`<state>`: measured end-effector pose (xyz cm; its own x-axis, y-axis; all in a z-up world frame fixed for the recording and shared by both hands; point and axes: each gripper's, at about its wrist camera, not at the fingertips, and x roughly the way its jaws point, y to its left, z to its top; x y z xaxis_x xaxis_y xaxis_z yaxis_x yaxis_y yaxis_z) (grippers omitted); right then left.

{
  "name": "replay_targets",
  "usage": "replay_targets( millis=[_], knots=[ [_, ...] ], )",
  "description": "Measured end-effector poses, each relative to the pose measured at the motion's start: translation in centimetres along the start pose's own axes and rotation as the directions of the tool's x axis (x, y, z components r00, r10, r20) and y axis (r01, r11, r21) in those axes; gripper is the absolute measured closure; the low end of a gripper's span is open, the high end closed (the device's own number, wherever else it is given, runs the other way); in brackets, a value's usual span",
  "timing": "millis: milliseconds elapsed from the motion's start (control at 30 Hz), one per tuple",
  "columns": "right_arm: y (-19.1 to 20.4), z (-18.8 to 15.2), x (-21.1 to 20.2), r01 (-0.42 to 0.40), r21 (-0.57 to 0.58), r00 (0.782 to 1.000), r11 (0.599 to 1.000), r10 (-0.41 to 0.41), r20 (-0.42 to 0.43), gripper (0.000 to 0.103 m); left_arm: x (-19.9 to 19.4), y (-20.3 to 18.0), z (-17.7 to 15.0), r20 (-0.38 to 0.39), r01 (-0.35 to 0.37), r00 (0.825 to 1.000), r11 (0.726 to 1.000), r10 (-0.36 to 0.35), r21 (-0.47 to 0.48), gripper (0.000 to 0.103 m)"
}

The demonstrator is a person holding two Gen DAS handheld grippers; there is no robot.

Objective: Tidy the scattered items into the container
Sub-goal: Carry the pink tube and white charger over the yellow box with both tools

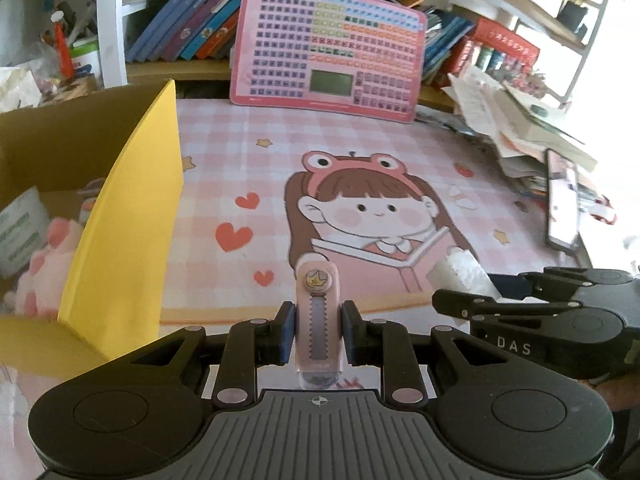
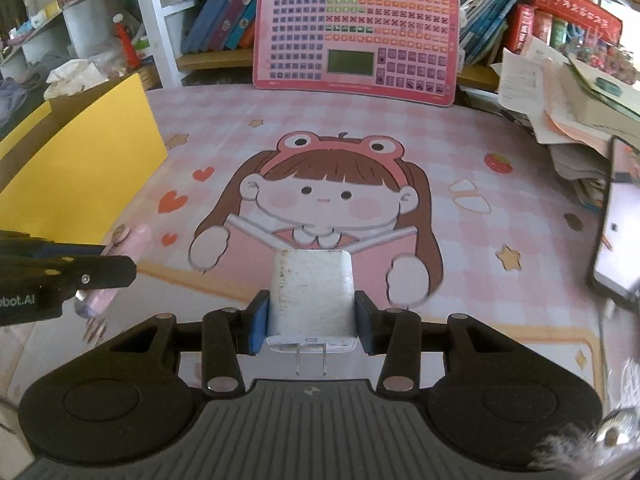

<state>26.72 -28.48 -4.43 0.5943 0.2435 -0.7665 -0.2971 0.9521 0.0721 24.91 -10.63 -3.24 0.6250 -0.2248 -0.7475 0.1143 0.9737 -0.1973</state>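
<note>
1. Your left gripper (image 1: 318, 334) is clamped on the pink cutter (image 1: 317, 316); carry it over the box (image 1: 120, 216) at the table's left edge.
2. Your right gripper (image 2: 311, 322) grips the white charger (image 2: 311, 292); follow, release inside.

A pink cutter (image 1: 317, 316) with a star button and toothed slider stands upright, clamped at its sides. A scuffed white charger (image 2: 311, 300), prongs pointing back toward the camera, is clamped likewise. The yellow-flapped cardboard box (image 1: 120, 220) sits at left, holding a pink plush (image 1: 44, 264).
</note>
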Motion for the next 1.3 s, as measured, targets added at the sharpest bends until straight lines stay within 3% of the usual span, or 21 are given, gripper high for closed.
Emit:
replay_targets(
  millis=[200,500,933,1300],
  knots=[
    [1.8,-2.0,-3.2,0.035,0.017,0.999,0.999,-0.035,0.009,0.062,-1.8,0.3,-1.4,-0.005,0.087,0.996,0.996,-0.087,0.015,0.080],
    [7.3,-4.9,-6.5,0.084,0.022,0.996,0.996,-0.084,0.017,0.062,-6.6,4.0,-4.4,-0.002,0.151,0.988,0.987,-0.151,0.049,0.080],
    [16.5,-9.6,-10.3,0.098,0.030,0.994,0.995,-0.099,0.035,0.062,-12.6,11.3,-8.6,-0.016,0.183,0.983,0.983,-0.183,0.026,0.080],
    [22.0,-10.2,-11.5,0.070,-0.014,0.997,0.997,-0.069,0.046,0.062,-15.9,15.3,-10.7,0.014,0.190,0.982,0.982,-0.190,0.009,0.080]
  ],
)
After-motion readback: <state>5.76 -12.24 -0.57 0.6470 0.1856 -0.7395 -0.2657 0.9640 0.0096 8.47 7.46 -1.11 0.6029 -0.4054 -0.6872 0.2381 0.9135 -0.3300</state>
